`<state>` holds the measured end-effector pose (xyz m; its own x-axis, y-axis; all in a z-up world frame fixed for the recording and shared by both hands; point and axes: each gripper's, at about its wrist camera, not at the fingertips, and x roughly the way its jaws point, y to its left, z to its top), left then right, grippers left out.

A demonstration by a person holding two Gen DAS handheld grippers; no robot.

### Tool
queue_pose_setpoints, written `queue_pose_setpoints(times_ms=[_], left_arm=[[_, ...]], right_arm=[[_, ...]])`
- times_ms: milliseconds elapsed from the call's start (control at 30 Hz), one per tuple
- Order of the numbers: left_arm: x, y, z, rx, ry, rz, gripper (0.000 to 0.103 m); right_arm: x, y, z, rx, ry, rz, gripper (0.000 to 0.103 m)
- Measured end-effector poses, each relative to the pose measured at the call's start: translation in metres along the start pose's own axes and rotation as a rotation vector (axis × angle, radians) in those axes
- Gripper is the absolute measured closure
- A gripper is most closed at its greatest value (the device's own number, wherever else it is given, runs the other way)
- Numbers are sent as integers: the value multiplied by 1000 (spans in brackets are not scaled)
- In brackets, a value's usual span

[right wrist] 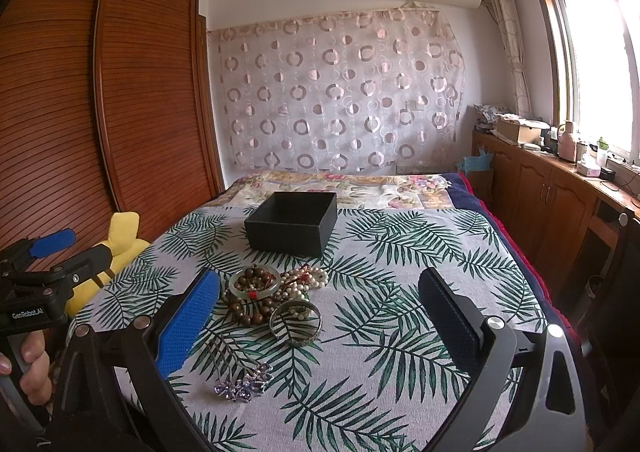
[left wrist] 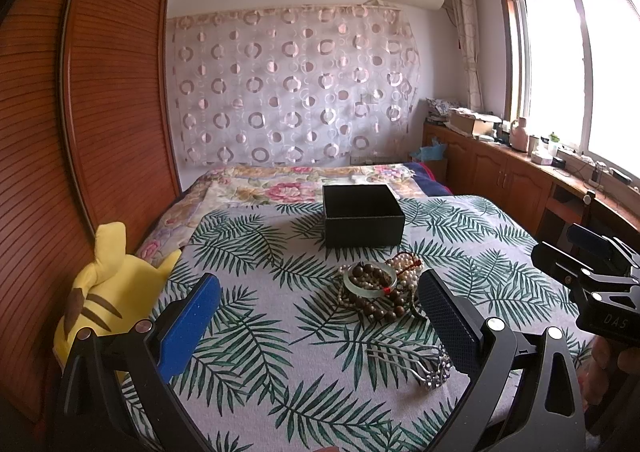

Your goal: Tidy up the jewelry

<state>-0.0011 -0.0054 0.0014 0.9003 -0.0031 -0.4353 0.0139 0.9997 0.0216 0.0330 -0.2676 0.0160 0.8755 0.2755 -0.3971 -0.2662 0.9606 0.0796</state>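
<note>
Nearest the lens, low centre of frame: left gripper [left wrist: 320, 316] spread wide, gripping nothing; right gripper [right wrist: 320, 316] likewise wide apart and empty; jewelry pile [left wrist: 380, 288] centre frame, beyond the fingertips, toward the dark finger [left wrist: 448, 320]; one hairpin [right wrist: 240, 384] by the blue finger [right wrist: 188, 324]; one bangle [right wrist: 296, 322]; one jade ring [right wrist: 256, 282]; one black box [right wrist: 292, 224] behind, open on the bedspread [right wrist: 400, 332].

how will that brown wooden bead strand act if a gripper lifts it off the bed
The brown bead strand will probably drape limply, since it lies in loose curves. It is piled with the pearl strand and the pale bangle, so those may drag along.
</note>
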Motion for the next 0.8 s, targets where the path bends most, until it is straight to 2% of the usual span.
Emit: queue_pose_setpoints(times_ms=[200, 400, 567, 800], left_arm=[[11, -6, -12, 10, 27, -20, 8], [30, -9, -24, 27, 110, -82, 8], [52, -23, -44, 54, 201, -153, 8], [71, -41, -61, 84, 283, -247, 8]], right_arm=[[2, 3, -11, -2, 15, 7, 2], [11, -7, -16, -21, 54, 23, 3], [25, -22, -30, -11, 117, 43, 14], [39, -32, -48, -21, 169, 65, 20]])
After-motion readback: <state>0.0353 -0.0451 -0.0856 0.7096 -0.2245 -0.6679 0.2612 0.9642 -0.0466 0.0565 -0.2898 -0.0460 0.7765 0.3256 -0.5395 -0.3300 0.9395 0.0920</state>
